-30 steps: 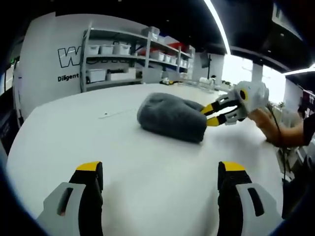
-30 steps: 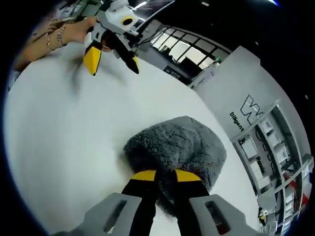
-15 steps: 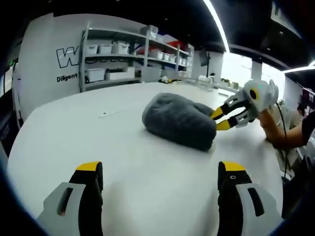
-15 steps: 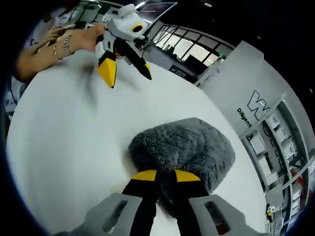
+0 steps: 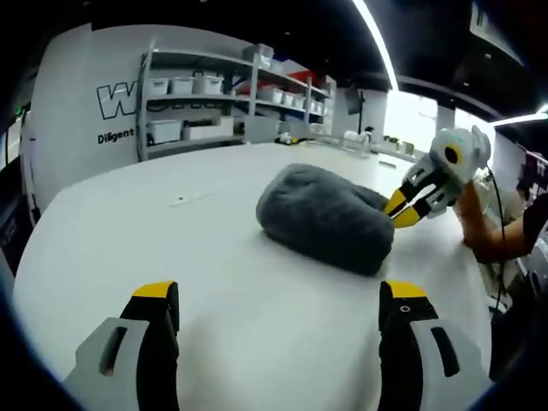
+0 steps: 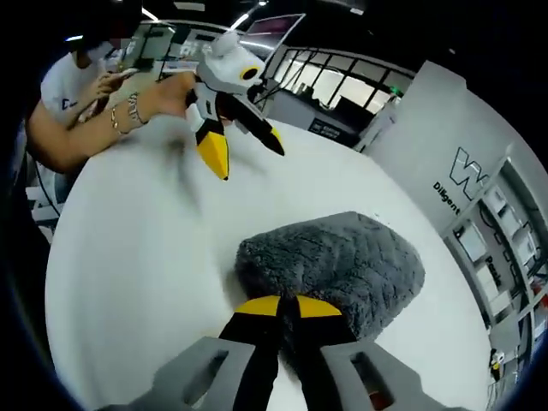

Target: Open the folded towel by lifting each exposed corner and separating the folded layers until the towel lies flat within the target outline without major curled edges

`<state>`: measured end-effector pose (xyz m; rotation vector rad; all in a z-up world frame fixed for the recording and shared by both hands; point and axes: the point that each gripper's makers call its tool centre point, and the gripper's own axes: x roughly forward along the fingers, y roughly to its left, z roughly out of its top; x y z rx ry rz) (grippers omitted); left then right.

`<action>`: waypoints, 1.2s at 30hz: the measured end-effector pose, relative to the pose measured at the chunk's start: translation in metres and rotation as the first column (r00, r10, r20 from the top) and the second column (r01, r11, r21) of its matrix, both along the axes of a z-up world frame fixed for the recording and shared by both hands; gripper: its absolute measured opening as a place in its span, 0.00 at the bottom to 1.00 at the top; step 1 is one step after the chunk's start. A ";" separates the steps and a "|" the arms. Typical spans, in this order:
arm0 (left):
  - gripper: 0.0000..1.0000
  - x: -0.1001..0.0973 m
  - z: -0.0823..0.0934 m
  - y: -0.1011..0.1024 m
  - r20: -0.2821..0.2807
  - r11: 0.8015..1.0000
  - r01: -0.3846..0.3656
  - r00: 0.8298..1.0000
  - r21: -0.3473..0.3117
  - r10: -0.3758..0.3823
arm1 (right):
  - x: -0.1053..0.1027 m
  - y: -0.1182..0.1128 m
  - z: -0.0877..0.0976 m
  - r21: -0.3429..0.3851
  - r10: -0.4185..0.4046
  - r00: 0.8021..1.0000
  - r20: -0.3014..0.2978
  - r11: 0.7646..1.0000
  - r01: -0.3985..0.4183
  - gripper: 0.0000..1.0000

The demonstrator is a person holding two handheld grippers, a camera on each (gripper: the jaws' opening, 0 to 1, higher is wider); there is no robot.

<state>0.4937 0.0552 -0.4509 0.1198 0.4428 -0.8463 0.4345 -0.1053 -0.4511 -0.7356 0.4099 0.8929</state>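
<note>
Towel (image 5: 327,217) dragged rightward across table (image 5: 171,248), still grey folded bundle; right tool (image 6: 288,306) clamps its edge; left tool (image 5: 278,300) wide.

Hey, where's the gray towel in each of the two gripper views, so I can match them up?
Left gripper view: the towel lies right of centre on the white table.
Right gripper view: it sits low and centre, just above the right gripper, which is pinched on its near edge.
Shared landmark: the shelves behind it.
</note>
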 end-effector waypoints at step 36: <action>0.95 -0.003 -0.007 -0.003 -0.021 1.000 0.015 1.000 0.023 -0.015 | -0.027 0.003 0.049 0.234 0.208 0.974 0.093 0.946 -0.225 0.28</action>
